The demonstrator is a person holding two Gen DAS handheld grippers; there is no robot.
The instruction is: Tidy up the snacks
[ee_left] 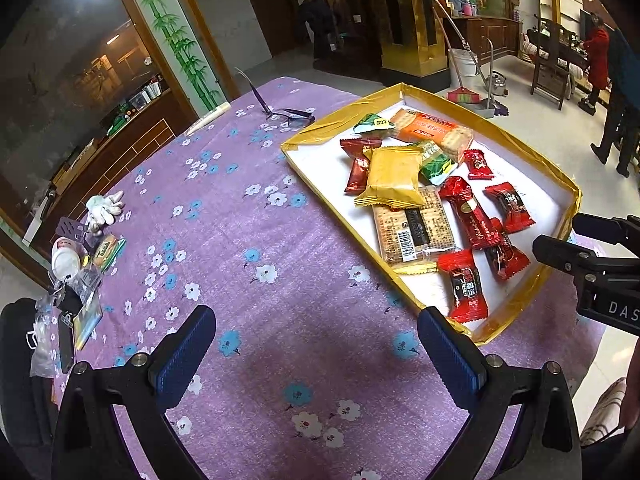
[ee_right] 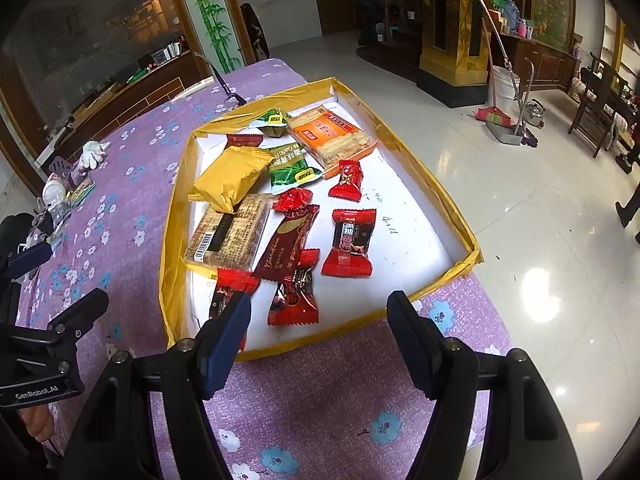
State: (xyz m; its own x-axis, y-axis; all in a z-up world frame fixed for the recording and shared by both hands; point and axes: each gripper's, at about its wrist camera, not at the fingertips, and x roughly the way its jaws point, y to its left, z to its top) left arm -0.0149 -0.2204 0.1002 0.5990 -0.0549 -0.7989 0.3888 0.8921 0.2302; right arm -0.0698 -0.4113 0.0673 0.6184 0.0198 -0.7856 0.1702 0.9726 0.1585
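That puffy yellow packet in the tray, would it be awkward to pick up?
Probably light: the yellow packet looks puffed with air. Its glossy wrapper may slip or crumple between the fingers. It leans on the cracker pack, so a push would likely slide it off.

Left wrist view rides on the left hand-held gripper (ee_left: pixel 316 344), looking steeply down over the purple flowered table (ee_left: pixel 248 240); the yellow-rimmed tray (ee_left: pixel 516 300) sits ahead to its right. Right wrist view sits on the right hand-held gripper (ee_right: pixel 320 336), tilted down likewise, close to the tray's near rim (ee_right: pixel 320 340). Both share tray, snacks, tablecloth and the room's tiled floor beyond. Each catches the other gripper at its edge.
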